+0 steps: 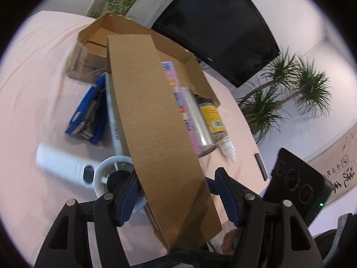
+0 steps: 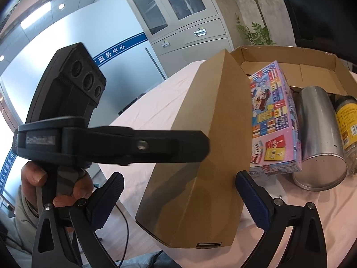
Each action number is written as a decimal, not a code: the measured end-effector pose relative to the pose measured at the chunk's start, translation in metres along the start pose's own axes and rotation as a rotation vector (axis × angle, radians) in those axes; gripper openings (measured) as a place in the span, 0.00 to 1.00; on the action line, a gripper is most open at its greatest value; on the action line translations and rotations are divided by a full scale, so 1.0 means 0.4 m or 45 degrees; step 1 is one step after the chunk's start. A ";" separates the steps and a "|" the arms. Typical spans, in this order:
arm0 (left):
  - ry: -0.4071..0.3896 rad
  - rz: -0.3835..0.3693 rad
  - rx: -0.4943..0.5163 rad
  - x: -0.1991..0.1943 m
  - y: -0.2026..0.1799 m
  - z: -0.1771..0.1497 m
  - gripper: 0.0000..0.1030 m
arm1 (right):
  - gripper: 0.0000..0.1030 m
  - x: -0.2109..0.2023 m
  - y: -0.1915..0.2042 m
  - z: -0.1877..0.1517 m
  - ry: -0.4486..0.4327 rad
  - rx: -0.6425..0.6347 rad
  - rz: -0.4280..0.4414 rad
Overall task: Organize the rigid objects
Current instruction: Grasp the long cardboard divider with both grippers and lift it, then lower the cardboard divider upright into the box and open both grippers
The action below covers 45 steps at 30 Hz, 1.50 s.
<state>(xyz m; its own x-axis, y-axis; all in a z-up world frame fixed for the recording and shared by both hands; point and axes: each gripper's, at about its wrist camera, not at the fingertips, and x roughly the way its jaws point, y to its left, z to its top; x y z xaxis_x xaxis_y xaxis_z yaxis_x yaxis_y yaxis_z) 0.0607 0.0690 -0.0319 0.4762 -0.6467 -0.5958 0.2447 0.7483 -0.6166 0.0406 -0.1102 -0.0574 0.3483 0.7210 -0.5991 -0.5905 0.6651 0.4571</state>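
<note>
Two grippers here and one long brown cardboard box [image 1: 156, 122] in the middle of it all. The left gripper [image 1: 176, 178] is clamped on the near end of that box, blue pads [image 1: 127, 201] squeezing its sides, and from the right wrist view you can see one hand [image 2: 44, 178] wrapped round its handle. The right gripper [image 2: 180, 198] has its jaws spread wide around the same box: the left-side finger sits clearly off the cardboard, and I can't tell if the other one touches. The box runs away from both tools over the pink-covered table [image 1: 33, 78]. Left of it, closest in, is one white bowl [image 1: 104, 172] with something dark inside, then one white cylinder [image 1: 62, 163] lying flat, then one blue package [image 1: 89, 109] a bit further. On the other side, lying in a row side by side: one colourful printed box [image 2: 272, 120], one silver can [image 2: 319, 138] and one bottle with a yellow label [image 2: 348, 120]. Behind all that sits one open shallow carton [image 2: 290, 53], with the long box's far end overlapping its front in the left view. Past the table: one black screen [image 1: 223, 22], a few potted plants [image 1: 290, 89], and one grey cabinet [image 2: 178, 11] with two glass doors.
</note>
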 end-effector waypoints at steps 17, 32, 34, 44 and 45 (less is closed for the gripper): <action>0.013 -0.117 0.178 0.054 -0.097 0.021 0.62 | 0.69 -0.065 -0.156 -0.003 -0.006 0.126 -0.173; -0.114 0.055 0.049 -0.010 0.055 0.008 0.62 | 0.65 -0.151 -0.421 -0.043 -0.080 0.659 0.083; -0.133 0.029 0.078 -0.019 0.029 0.009 0.62 | 0.63 -0.165 -0.452 -0.059 -0.063 0.684 0.129; 0.139 0.043 0.162 0.184 -0.071 0.032 0.60 | 0.62 -0.268 -0.455 -0.099 -0.027 0.451 -0.225; 0.144 0.070 0.172 0.194 -0.071 0.029 0.57 | 0.54 -0.269 -0.440 -0.100 -0.016 0.414 -0.282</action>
<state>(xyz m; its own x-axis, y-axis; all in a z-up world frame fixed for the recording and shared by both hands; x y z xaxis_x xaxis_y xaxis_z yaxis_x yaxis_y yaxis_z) 0.1004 -0.0006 -0.0546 0.3958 -0.6112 -0.6854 0.3356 0.7910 -0.5116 0.0778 -0.3127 -0.0996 0.4513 0.5541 -0.6995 -0.2393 0.8303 0.5033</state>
